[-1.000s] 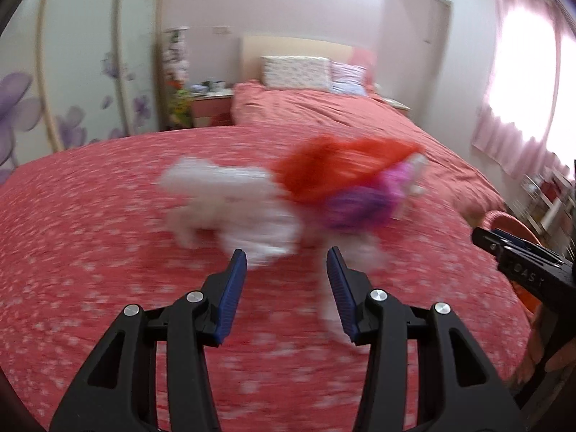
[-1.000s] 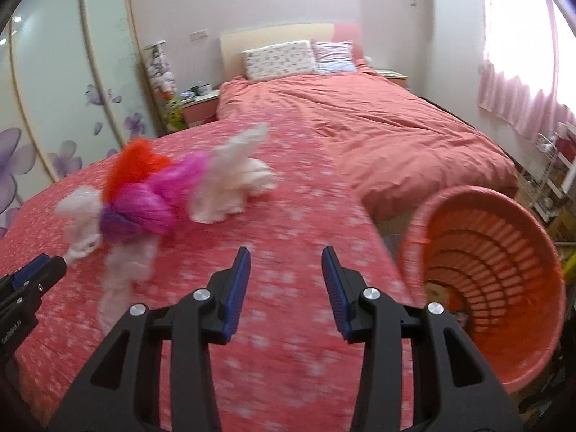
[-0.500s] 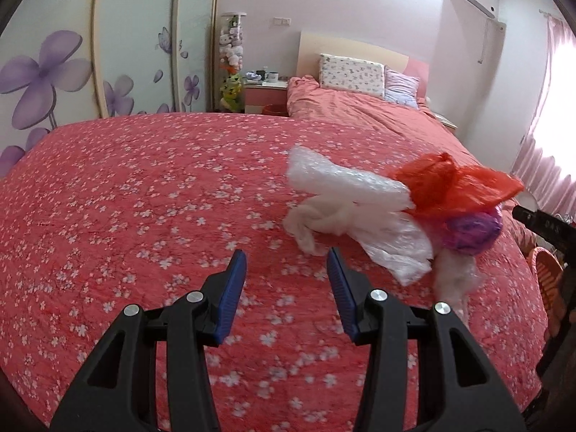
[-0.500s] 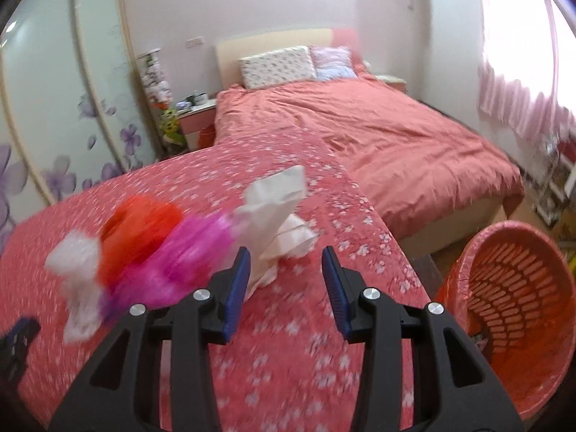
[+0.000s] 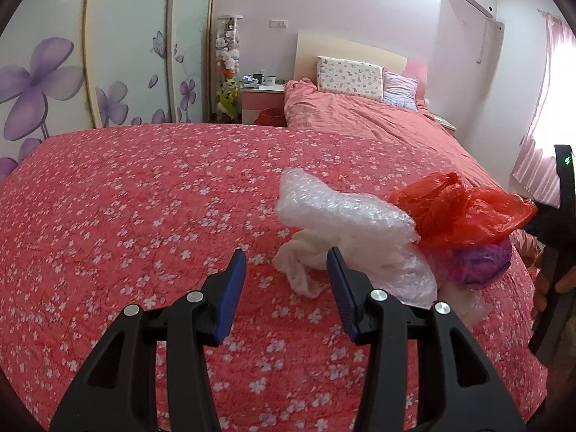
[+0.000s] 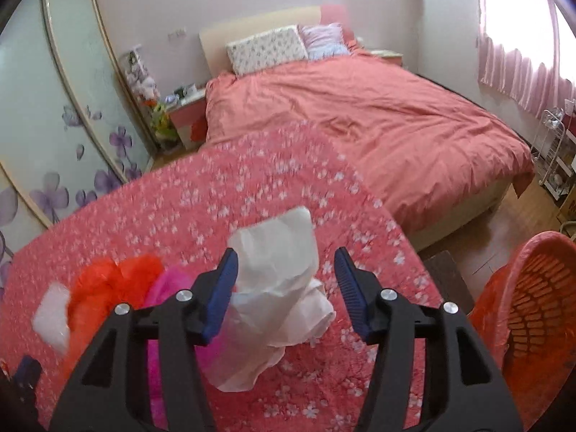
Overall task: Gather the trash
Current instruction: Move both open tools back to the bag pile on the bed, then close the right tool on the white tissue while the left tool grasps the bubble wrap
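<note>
Blurring, perhaps bubble wrap [image 6: 52,315] behind fingers [image 6: 219,288]

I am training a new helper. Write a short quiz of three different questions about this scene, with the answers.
1. True or false: the right tool is shut on the white bag.
2. Which lies on the floral cover? A) bubble wrap B) a shoe C) a book
3. Fill in: the basket stands to the ____ of the right tool.

Key:
1. False. Its jaws are open, with the white bag between them.
2. A. It lies beside the red bag, ahead of the open left tool.
3. Right.
</note>
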Tool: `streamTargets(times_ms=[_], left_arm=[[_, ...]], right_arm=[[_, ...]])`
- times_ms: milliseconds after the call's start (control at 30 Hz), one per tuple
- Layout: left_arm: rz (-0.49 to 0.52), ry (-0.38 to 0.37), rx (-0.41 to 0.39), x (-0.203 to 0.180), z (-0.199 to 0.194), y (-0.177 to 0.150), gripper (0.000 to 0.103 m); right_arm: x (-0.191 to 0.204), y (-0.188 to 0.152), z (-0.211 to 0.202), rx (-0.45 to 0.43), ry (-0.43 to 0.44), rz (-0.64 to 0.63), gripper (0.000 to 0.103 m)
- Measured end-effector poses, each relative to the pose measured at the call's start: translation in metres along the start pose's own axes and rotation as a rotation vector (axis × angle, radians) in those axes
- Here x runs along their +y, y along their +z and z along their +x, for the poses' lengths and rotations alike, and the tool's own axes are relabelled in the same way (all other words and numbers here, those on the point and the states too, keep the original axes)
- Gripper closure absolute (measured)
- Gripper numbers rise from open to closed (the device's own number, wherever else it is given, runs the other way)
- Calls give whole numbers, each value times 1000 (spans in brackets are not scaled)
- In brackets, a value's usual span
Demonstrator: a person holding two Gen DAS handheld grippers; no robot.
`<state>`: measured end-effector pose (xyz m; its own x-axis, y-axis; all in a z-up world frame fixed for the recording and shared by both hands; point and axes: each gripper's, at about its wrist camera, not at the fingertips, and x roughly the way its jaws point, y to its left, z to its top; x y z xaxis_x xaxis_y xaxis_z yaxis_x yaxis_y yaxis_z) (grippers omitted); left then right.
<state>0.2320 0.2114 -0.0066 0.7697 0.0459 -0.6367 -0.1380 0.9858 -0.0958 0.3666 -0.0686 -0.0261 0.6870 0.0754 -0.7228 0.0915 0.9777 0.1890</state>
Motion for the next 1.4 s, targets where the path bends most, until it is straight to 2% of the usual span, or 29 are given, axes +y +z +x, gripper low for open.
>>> streamTargets(times_ms=[33, 67, 100, 200, 367, 433, 500, 567, 733, 867, 900, 967, 1033, 1133, 1400], left_arm=[[1, -1, -1, 0, 0, 1, 56], [2, -2, -1, -1, 0, 1, 56], [1, -5, -2, -2, 0, 1, 56], [-5, -18, -2, -3, 0, 6, 56], [-19, -43, -17, -8, 0, 20, 56], [-24, -49, -21, -13, 3, 27, 49], [-17, -49, -16, -19, 9, 32, 47], [6, -35, 0, -27, 20, 39, 47], [38, 11, 66, -34, 45, 38, 36], [41, 15, 134, -35, 58, 26, 36], [44, 15, 139, -36, 59, 24, 37], [49, 9, 137, -37, 58, 20, 49], [67, 6, 135, -39, 58, 18, 71], [70, -7, 112, -40, 52, 18, 84], [42, -22, 27, -35, 15, 33, 87]], right_arm=[[2, -5, 2, 9, 19, -10, 68], [3, -7, 0, 3, 26, -16, 70], [4, -9, -2, -5, 28, -26, 78], [6, -11, -12, -25, 19, -53, 94], [-3, -14, -31, -74, -18, -62, 99], [-8, -15, -39, -88, -27, -61, 99], [-14, -17, -47, -97, -31, -59, 99], [-16, -19, -52, -102, -38, -65, 99], [-23, -25, -57, -93, -40, -67, 99], [-22, -31, -54, -78, -34, -79, 99], [-22, -33, -54, -75, -33, -81, 99], [-20, -37, -54, -77, -33, -87, 99], [-19, -38, -56, -76, -30, -89, 99], [-20, -41, -60, -75, -25, -86, 99], [-21, -47, -84, -95, -11, -88, 99]])
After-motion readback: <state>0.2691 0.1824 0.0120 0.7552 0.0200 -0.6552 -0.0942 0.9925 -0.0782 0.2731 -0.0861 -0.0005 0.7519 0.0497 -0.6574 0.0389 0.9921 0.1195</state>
